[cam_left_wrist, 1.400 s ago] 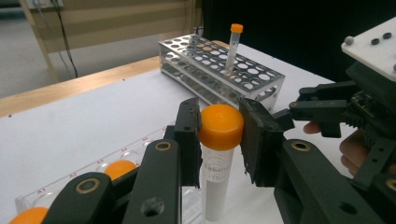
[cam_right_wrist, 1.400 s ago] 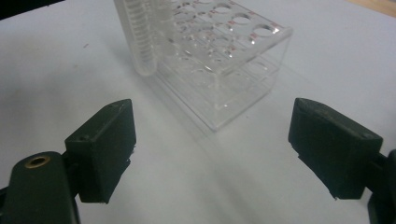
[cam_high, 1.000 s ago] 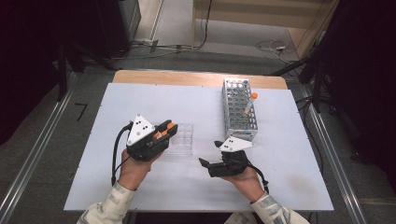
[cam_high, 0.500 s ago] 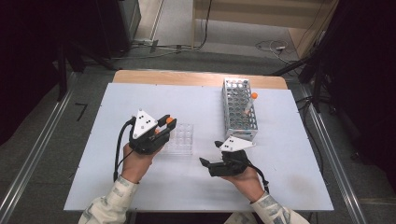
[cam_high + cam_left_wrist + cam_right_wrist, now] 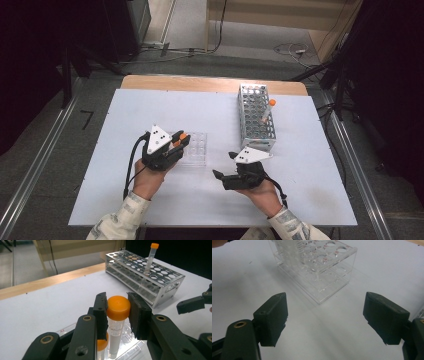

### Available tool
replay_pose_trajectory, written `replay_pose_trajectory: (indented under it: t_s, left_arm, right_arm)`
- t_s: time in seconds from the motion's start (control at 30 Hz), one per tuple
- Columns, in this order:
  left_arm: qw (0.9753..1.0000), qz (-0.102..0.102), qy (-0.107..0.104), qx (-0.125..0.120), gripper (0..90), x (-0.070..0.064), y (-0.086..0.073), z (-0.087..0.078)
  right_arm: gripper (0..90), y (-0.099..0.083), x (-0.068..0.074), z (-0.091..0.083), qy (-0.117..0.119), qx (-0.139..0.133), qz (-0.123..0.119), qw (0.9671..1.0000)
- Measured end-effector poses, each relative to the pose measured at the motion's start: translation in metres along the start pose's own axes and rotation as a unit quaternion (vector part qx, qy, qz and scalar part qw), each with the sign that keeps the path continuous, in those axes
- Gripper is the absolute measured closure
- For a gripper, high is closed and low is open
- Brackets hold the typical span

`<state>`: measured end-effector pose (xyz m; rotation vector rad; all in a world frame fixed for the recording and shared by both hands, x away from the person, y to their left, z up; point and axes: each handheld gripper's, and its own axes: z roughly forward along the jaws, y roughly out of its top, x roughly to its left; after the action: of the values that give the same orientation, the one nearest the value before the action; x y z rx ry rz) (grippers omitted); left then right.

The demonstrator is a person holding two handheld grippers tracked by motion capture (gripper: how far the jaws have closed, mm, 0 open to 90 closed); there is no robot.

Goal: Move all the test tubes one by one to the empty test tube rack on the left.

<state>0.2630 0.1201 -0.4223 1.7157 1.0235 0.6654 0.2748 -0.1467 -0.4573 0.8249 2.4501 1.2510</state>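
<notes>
**Orange-capped tube clamped over the clear rack**

The clear plastic rack (image 5: 195, 148) is taken as the landmark. On its near left edge, in the high view, the left gripper (image 5: 178, 142) is held by a hand (image 5: 148, 179) that comes in from the near edge of the table (image 5: 125, 110). In the left gripper view, the jaws are seen closed on the orange cap of a tube (image 5: 118, 320), one pad on each side of the cap. The tube is held upright, and its lower end reaches down to the holes of the clear rack; whether it is seated in a hole cannot be told. A second orange cap (image 5: 102, 344) is seen low beside it, partly hidden behind the left jaw.

To the near right of the clear rack, the right gripper (image 5: 223, 173) is held low over the table, apart from the rack. In the right gripper view its jaws are spread wide with nothing between them, and the clear rack is seen just beyond them.

Farther off, to the right of and beyond the clear rack, a metal rack (image 5: 256, 117) is stood on the table. One orange-capped tube (image 5: 267, 110) is seated in it, slightly tilted.
</notes>
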Motion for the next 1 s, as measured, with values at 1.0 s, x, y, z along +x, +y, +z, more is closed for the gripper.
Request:
replay_pose_trajectory:
  t_s: [1.0]
  left_arm:
    - [0.9998, -0.009, -0.010, -0.015, 59.1, -0.0009, -0.0044, -0.0030]
  right_arm:
    - [19.1, -0.0003, -0.0046, -0.0031, -0.015, -0.007, 0.007, 0.9998]
